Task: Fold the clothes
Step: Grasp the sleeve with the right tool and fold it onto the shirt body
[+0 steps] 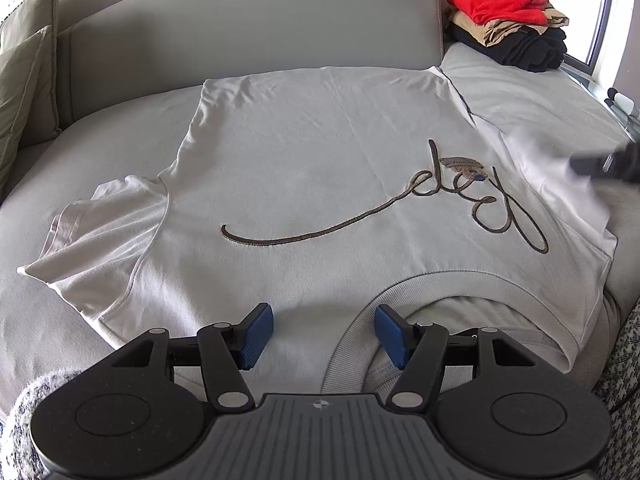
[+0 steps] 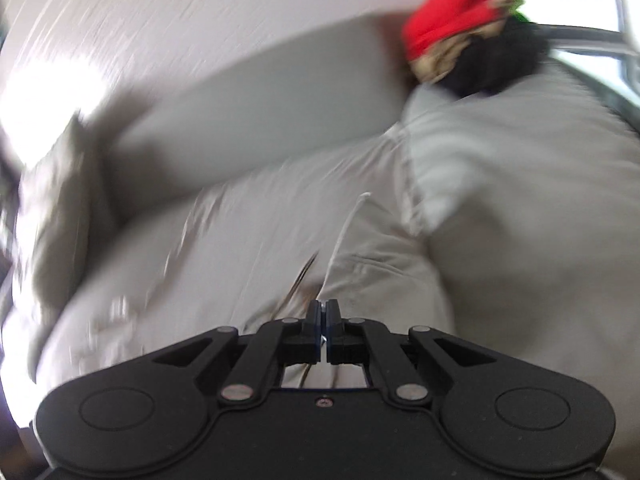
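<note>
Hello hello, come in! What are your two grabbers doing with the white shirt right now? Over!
Left gripper open, over the white shirt near the collar. Right gripper shut; whether it pinches shirt fabric, too blurred to tell. Folded pile in the sofa corner, not in the way.

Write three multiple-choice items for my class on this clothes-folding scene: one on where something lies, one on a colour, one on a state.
1. Where is the pile of folded clothes?
A. far right corner of the sofa
B. on the white T-shirt
C. on the floor

2. What colour is the top garment of that pile?
A. black
B. red
C. green

3. How do the fingers of the left gripper stand?
A. apart, gripping nothing
B. shut on the collar
C. shut on a sleeve

Answers: 1 A, the pile sits by the backrest near the window; 2 B, red lies over tan and black; 3 A, the blue pads hang apart above the white T-shirt.
</note>
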The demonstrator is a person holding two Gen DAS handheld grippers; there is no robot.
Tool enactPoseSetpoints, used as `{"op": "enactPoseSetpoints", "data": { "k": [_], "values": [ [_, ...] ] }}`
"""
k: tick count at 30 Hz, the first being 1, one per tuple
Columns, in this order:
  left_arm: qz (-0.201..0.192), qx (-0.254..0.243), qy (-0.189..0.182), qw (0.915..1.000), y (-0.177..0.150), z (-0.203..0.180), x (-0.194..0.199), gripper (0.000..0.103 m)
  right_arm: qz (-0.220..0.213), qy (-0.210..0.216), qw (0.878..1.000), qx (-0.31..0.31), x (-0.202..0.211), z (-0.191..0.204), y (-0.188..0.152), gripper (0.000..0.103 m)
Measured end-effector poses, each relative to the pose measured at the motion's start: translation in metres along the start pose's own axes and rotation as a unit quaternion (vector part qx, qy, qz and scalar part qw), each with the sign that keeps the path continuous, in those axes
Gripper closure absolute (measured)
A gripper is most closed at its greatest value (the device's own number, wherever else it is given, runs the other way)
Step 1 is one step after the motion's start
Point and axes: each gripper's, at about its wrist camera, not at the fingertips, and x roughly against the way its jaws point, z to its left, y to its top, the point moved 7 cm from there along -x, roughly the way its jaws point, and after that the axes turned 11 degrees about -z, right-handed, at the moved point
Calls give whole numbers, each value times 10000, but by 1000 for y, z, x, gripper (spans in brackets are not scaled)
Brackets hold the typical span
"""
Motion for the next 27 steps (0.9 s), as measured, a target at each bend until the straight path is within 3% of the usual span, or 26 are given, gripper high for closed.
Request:
{"op": "enactPoseSetpoints", "data": {
  "k": [3,6,9,11,14,17,19,22,25,27],
  "values": [
    [-1,-3,2,10000,0,0,0,42,625,280,9976,-17,-12,10,-22,97],
    [-3,-7,3,10000,0,0,0,42,495,418,9973,-348,-1,1,-10,93],
    [1,3,6,10000,0,0,0,42,56,-282,9966,-767,9,-38,21,93],
    [1,-2,13,10000,0,-1,-1,42,119,-767,9926,-935,4,-65,29,93],
    [-5,-24,29,10000,0,-1,0,42,700,-1091,9888,-733,-19,-79,18,93],
    [-4,-39,28,10000,-1,1,0,42,988,-1350,9859,-100,-37,-80,1,93],
    [0,-40,17,10000,-1,1,0,42,1462,-1569,9759,394,-42,-79,-16,102],
    [7,-15,2,10000,-1,3,-1,41,1953,-1808,9592,952,-28,-72,-31,103],
    [10,-9,5,10000,-1,3,-2,41,2042,-1884,9541,1121,-10,-65,-37,103],
    [5,-26,8,10000,-1,2,-2,41,1841,-1904,9595,959,-1,-61,-30,100]
  ]
}}
